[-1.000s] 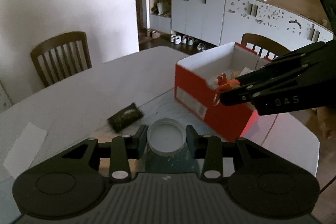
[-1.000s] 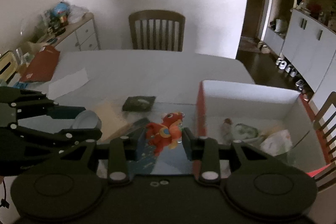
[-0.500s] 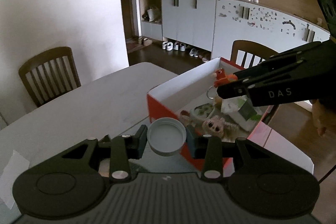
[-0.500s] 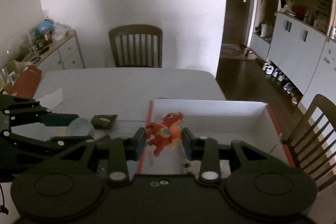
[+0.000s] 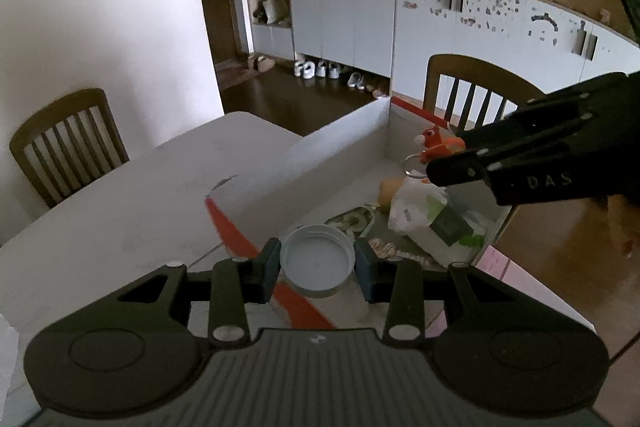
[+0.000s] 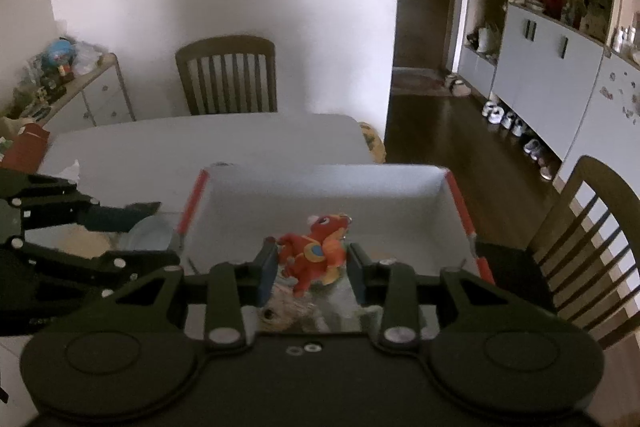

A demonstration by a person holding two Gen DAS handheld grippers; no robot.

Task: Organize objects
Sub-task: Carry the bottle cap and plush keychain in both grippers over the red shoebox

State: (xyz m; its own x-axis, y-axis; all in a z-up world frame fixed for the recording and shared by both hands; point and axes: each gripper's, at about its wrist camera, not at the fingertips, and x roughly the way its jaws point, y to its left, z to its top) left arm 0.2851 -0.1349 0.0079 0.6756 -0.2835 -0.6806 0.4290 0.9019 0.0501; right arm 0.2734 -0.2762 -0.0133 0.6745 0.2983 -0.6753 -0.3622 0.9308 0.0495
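Both grippers are clamped on objects above the red box (image 5: 304, 155). Left gripper (image 5: 317, 270) pinches a white lid (image 5: 317, 261); right gripper (image 6: 312, 269) squeezes an orange dragon toy (image 6: 316, 247).

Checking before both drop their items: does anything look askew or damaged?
Nothing stands out. The left gripper holds the lid and the right gripper the dragon toy, both over the box.

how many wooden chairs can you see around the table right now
2. One chair stands against the white wall at the table's far end. The other chair is beside the red box. Others may sit outside both views.
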